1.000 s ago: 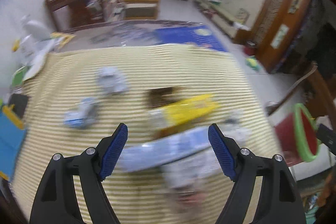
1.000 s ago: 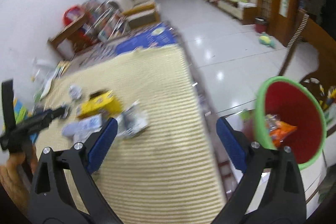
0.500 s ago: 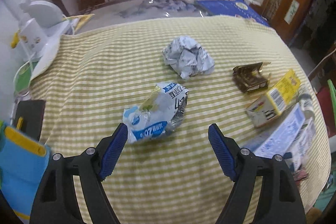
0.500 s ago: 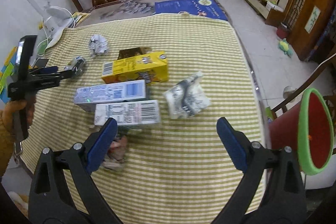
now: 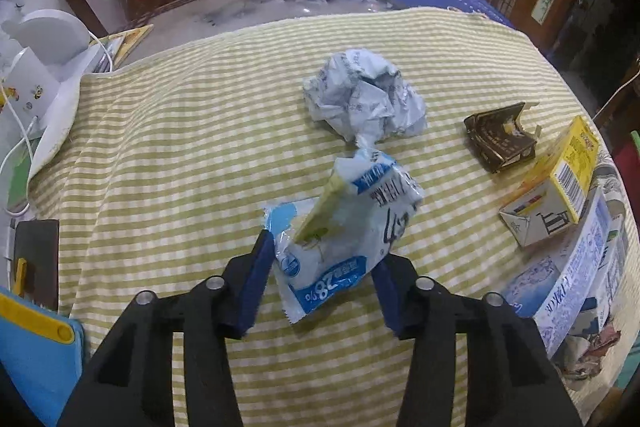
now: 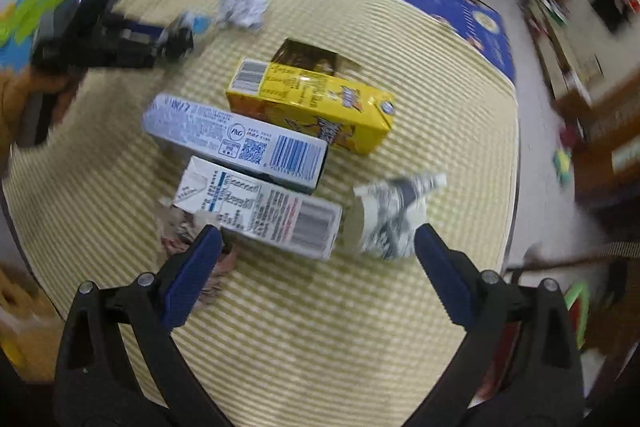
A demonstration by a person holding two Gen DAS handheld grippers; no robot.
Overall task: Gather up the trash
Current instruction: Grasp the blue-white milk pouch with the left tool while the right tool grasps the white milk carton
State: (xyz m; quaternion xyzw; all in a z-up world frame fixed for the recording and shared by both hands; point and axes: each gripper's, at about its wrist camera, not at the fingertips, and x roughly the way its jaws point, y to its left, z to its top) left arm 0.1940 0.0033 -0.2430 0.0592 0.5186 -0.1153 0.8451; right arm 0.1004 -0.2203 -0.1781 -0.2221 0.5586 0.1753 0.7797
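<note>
Left gripper (image 5: 323, 277): jaws closing on the blue-and-white wrapper (image 5: 344, 231), pads at both its sides, near centre of the striped cloth (image 5: 180, 147). Advice: squeeze fully before lifting; the crinkled film may slip.

Right gripper (image 6: 318, 265): wide apart, empty, over the white carton (image 6: 260, 211). Crumpled paper ball (image 5: 364, 95) lies just beyond the wrapper.

1. The tablecloth (image 5: 168, 163) is yellow-green and white check.
2. The plastic wrapper (image 5: 344, 231) is white and pale blue with dark lettering.
3. The crumpled paper ball (image 5: 364, 99) is white with grey print.
4. The juice carton (image 6: 316, 103) is yellow with black markings.
5. The toothpaste box (image 6: 236, 143) is pale blue with a blue barcode.
6. The gripper pads (image 6: 192, 271) are blue on black arms.
7. The small open box (image 5: 500, 139) is dark brown with gold.
</note>
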